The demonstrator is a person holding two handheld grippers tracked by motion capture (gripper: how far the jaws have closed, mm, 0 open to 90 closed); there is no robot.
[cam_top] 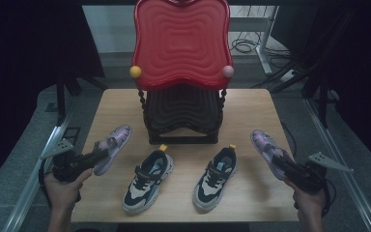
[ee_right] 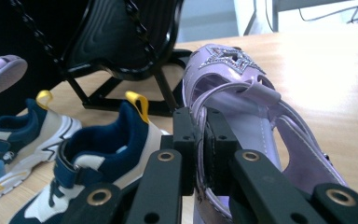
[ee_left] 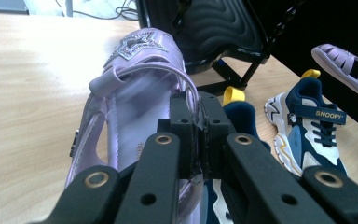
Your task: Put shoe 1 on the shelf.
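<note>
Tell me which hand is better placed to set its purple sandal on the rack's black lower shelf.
Neither clearly. The left gripper holds one purple sandal, the right gripper the other purple sandal, each about as far from the black lower shelf. Left looks marginally closer.

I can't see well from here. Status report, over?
Left gripper shut on left purple sandal. Right gripper shut on right purple sandal. Sneakers between, rack behind.
</note>
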